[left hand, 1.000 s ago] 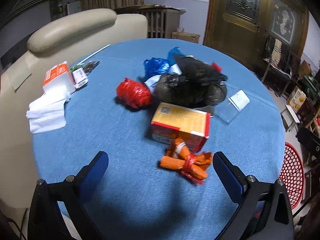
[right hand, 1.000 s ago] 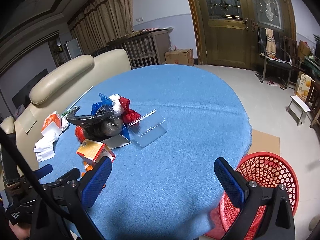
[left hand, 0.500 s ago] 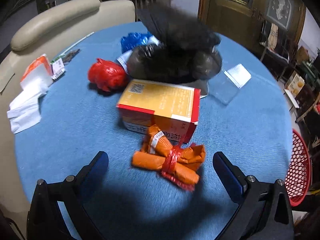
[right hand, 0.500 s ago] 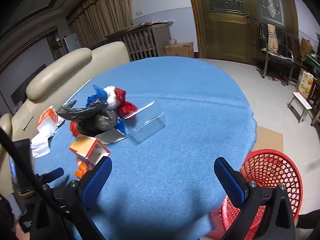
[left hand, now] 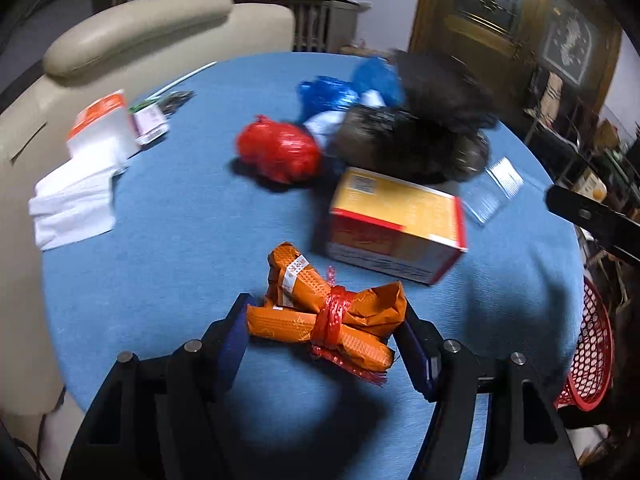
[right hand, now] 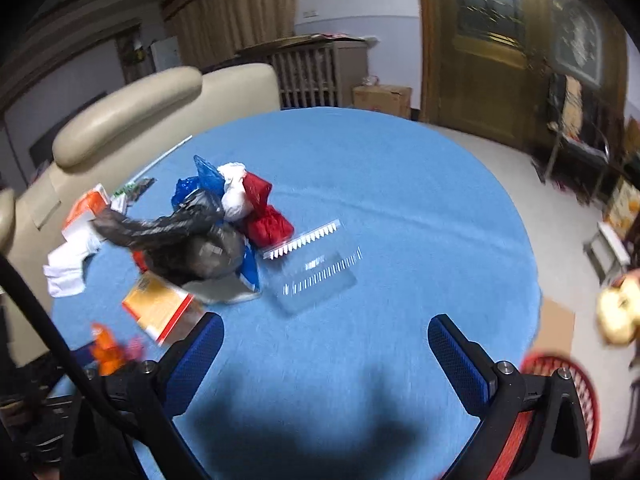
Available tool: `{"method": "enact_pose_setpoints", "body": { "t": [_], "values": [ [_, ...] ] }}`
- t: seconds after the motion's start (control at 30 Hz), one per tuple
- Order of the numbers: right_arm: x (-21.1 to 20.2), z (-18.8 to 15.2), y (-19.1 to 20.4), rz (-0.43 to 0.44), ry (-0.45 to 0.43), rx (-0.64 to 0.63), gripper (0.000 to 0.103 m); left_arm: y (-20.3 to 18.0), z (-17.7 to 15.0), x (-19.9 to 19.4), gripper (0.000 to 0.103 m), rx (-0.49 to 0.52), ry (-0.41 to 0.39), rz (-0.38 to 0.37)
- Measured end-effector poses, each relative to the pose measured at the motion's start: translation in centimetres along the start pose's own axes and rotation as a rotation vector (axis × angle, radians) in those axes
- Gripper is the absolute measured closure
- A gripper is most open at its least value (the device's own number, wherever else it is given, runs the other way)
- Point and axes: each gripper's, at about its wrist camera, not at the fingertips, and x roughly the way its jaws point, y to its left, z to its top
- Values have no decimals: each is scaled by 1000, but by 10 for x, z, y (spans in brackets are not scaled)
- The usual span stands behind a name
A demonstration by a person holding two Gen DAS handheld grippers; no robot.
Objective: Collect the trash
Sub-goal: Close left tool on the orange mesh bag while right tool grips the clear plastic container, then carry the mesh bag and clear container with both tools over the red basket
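Observation:
An orange packet bundle (left hand: 320, 316) tied with red string lies on the blue round table (left hand: 180, 240). My left gripper (left hand: 324, 332) straddles it; its jaws are closing, and both blue pads touch the ends of the bundle. Behind it are a yellow and red box (left hand: 396, 216), a red bag (left hand: 280, 152), a black bag (left hand: 424, 140) and a blue bag (left hand: 332, 92). My right gripper (right hand: 324, 344) hangs open over bare tablecloth, nothing between its fingers. A clear plastic box (right hand: 316, 276) lies just ahead of it.
A red mesh basket (left hand: 592, 356) stands on the floor right of the table, also at the lower right (right hand: 560, 380). White tissues (left hand: 76, 204) and a tissue pack (left hand: 100, 124) lie at the table's left. A beige sofa (left hand: 140, 28) stands behind. A blurred yellowish round thing (right hand: 616, 312) shows at right.
My left gripper has come down on the orange bundle and its jaws have narrowed from wide open onto it. The right gripper has swung left over the table, still open.

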Motion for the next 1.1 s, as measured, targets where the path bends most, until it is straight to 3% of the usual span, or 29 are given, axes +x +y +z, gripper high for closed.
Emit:
{"method": "enact_pose_setpoints", "body": {
  "t": [0.3, 0.5, 0.57, 0.63, 0.87, 1.1],
  "values": [
    [59, 33, 12, -5, 61, -229, 0, 20, -10, -6, 33, -50, 10, -21],
    [89, 34, 14, 4, 109, -272, 0, 20, -4, -2, 33, -39, 4, -40],
    [96, 33, 12, 31, 128, -263, 5, 20, -3, -2, 33, -36, 0, -36],
    [98, 32, 11, 51, 134, -238, 25, 21, -3, -2, 33, -39, -2, -33],
    [83, 30, 4, 68, 90, -152, 26, 19, -3, -7, 33, -35, -18, -29],
    [35, 29, -11, 85, -1, -41, 26, 6, 3, -23, 33, -17, -56, -27]
  ]
}}
